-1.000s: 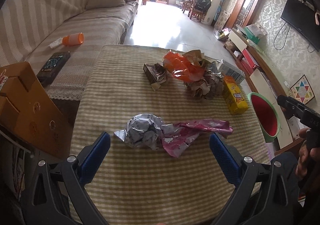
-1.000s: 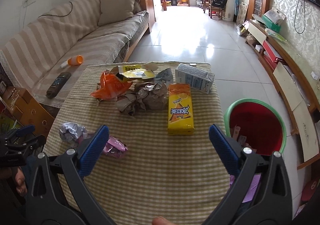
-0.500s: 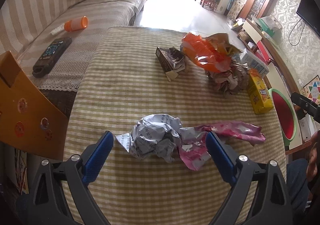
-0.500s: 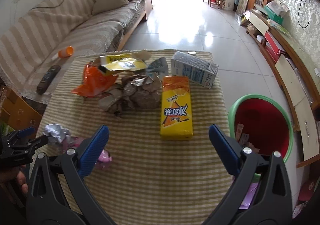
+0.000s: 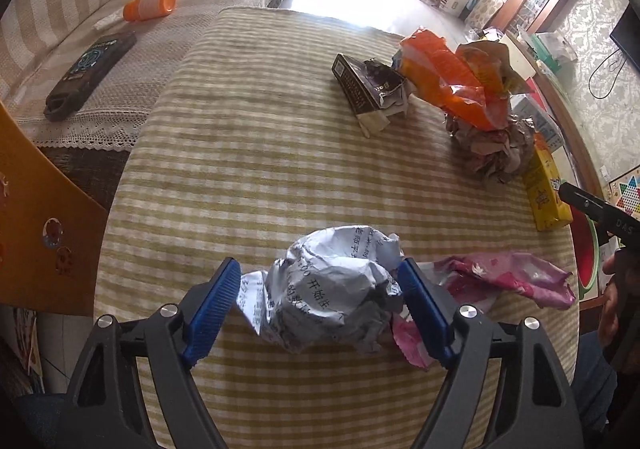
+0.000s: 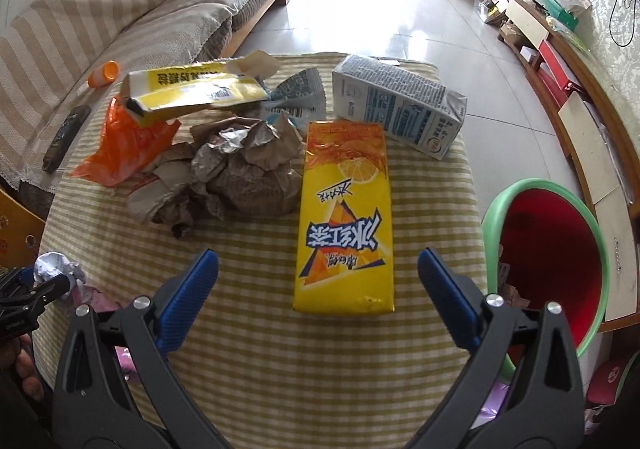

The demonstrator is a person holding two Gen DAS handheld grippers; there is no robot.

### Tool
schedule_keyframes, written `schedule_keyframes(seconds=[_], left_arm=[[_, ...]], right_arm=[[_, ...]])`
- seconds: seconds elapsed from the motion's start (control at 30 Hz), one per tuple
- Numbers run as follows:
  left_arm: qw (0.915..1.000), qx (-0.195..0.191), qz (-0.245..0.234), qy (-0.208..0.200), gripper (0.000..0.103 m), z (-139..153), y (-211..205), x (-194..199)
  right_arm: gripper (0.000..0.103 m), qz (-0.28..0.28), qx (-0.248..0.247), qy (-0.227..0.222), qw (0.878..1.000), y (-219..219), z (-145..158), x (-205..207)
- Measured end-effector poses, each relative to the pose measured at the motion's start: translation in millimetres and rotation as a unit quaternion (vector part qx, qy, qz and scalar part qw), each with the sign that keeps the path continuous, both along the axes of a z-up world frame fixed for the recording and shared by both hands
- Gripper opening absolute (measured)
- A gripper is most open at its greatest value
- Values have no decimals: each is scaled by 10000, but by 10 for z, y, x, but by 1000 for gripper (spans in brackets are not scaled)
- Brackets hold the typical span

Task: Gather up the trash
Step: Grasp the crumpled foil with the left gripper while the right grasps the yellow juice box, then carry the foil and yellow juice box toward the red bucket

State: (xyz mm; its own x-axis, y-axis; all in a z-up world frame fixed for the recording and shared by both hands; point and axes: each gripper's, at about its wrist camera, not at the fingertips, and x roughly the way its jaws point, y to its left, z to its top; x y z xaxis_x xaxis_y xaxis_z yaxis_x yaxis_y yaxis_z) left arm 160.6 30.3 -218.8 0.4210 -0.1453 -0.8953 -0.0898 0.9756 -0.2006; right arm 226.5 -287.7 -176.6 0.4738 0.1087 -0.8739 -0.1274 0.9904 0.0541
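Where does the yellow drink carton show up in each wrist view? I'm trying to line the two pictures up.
Left wrist view: the yellow drink carton lies at the far right edge of the table, beyond the crumpled brown paper.
Right wrist view: the carton lies centre frame, ahead of the open right gripper.
Shared landmark: the orange plastic bag, lying against the brown paper in both views.

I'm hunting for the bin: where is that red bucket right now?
In the right wrist view the red bucket stands on the floor off the table's right edge, nearest the yellow carton.
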Motion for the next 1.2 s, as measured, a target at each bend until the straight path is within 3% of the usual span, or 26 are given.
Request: schedule_keyframes(seconds=[0.13,0.27,0.4,0.5,0.57,0.63,0.8,1.2], left_arm=[[9999,-128,-49,98,56,-36,31,63],[9999,-89,-103,72,49,-43,29,89],[9998,-111,-103,-116,48,47,56,75],[9996,-36,-144,-255,47,146,45,61],[9994,10,-164,-297,47,193,21,59],[9991,66,-185,-368,47,248,4,54],[9970,290,-267,-670,47,459,-45,-7],[9915,321,-407,-1195,47,912,-199,-180]], right_arm=[[98,13,36,82,10000,-19,-53,87],[96,31,-11,207,9998,-27,-132,160],[92,-6,-34,296,9996,-35,-184,187],[82,-10,-22,405,9992,-57,-242,196],[66,8,63,496,9988,-67,-295,193],[59,-9,37,498,9988,-80,-310,181],[58,-32,182,349,9992,-129,-216,81],[58,-106,346,-300,9989,-220,359,-363]])
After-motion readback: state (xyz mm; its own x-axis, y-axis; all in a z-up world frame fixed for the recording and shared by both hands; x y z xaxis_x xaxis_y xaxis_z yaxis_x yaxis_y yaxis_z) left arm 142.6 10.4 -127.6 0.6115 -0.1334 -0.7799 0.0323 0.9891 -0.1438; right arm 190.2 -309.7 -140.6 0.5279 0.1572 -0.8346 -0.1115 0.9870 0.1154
